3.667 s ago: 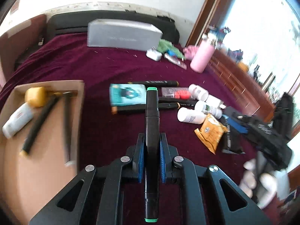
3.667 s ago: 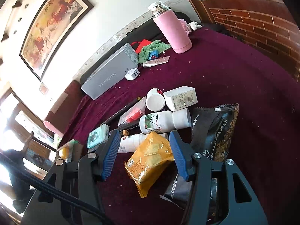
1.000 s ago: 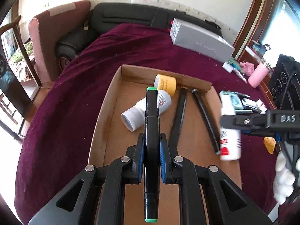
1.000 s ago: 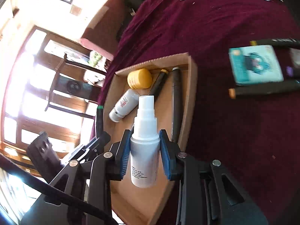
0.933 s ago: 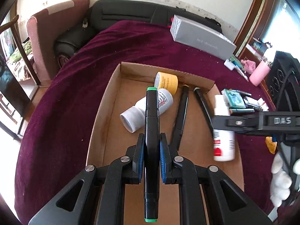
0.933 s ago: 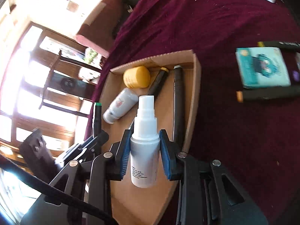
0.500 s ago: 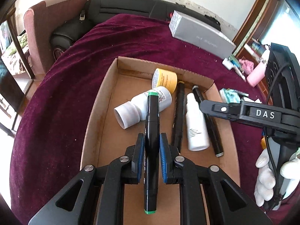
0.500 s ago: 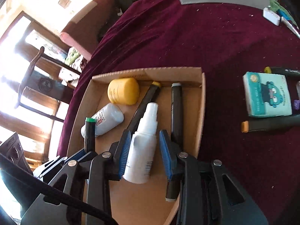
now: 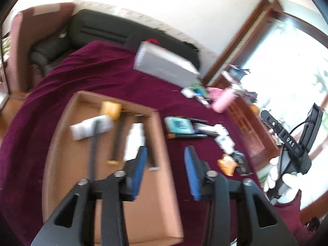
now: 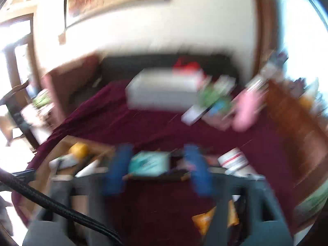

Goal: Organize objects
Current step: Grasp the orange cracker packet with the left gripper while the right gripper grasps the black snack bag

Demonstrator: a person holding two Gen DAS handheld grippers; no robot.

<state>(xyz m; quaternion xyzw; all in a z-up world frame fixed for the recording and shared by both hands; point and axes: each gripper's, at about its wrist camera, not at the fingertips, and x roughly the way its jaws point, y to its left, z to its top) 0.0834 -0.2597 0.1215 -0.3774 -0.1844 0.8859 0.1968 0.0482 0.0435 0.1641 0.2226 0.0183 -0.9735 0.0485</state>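
Both grippers were opening with nothing between their blue pads. The left gripper (image 9: 165,171) hung above the cardboard tray (image 9: 162,176) on the maroon tabletop (image 9: 98,75), where the green-capped marker (image 9: 93,143) and white spray bottle (image 9: 133,141) lay. The right gripper (image 10: 160,170) faced a teal packet (image 10: 149,163).

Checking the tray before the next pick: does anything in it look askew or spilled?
Nothing spilled. In the cardboard tray, the white bottle lies crosswise while the markers run lengthwise. The picture is blurred.
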